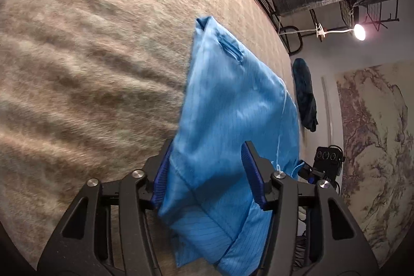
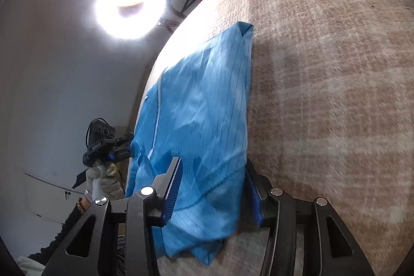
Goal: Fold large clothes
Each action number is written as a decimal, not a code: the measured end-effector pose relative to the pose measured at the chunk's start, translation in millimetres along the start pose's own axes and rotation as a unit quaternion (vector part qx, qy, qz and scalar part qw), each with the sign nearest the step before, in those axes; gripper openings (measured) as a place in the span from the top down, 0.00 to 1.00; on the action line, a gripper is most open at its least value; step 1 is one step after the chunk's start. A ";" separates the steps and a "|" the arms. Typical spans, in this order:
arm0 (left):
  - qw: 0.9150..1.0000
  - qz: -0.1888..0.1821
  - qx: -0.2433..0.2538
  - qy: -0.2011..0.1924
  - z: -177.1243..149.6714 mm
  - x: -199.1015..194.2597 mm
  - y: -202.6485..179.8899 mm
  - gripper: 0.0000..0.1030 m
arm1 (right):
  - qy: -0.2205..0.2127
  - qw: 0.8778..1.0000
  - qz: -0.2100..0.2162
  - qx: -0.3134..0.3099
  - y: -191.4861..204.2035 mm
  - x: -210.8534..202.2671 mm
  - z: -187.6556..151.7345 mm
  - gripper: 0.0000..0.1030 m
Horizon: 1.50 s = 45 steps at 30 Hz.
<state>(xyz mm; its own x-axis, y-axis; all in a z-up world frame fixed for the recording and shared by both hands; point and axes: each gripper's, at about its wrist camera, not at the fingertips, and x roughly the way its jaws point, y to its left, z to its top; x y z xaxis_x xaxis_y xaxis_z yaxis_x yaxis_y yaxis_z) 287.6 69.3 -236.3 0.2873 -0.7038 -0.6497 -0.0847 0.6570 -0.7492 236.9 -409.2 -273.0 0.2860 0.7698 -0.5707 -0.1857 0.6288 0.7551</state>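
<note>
The blue garment [image 1: 233,105] lies on the beige carpeted surface [image 1: 77,56], running away from both hand-held grippers toward its far corner, with its near end bunched between their fingers. It looks part-folded, in a long doubled strip.

The left hand-held gripper [image 1: 207,177] stands spread, cloth lying between its blue pads [image 1: 252,172]; the right-side pad stands clear of the fabric, while the other is hard against the cloth edge, so I read it as let go, not clamping. The right hand-held gripper [image 2: 212,190] is much the same: jaws parted, cloth draped between and over the left pad [image 2: 172,188], with no sign of a pinch.

The risk, as I judge it, is the slippery fabric. With both sets of jaws loose around a heaped near end, any pull back could drag the cloth by a snagged pad and spoil the fold. If they close again here, they may catch only the top layer, or several layers at once, and the next fold would come out skewed. A loose thread or cord [image 1: 280,136] runs along the garment's edge just ahead of the left gripper's right finger and could catch there.

The left view shows a pocket slit [image 1: 231,49], that thread, a dark cloth [image 1: 305,97] beyond the surface edge and a wall hanging [image 1: 375,146]. The right view shows none of these, but gives the gloved hand [image 2: 103,180] carrying the other gripper, a ring lamp [image 2: 129,5], and the garment's fine stripes more plainly.
</note>
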 end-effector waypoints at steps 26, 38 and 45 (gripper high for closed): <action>0.985 0.070 0.140 -0.079 -26.8 3.3 -111.3 0.96 | -0.034 0.985 -0.124 -0.114 99.4 9.6 0.2 0.96; 0.976 0.043 0.200 -0.074 -34.4 40.6 -191.6 0.96 | -0.079 0.973 -0.165 -0.138 94.5 -66.7 -8.5 0.96; 0.970 0.015 0.238 -0.050 -36.9 101.0 -255.9 0.96 | -0.106 0.967 -0.194 -0.125 64.1 -136.9 -2.4 0.96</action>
<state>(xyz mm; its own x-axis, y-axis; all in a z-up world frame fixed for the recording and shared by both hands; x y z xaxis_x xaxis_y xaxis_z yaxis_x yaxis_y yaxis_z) 303.0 -179.8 -115.0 0.3846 -0.6680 -0.6371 0.3481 0.7442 -0.5701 183.6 -474.1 -147.2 0.5603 0.4483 -0.6965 -0.2408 0.8927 0.3809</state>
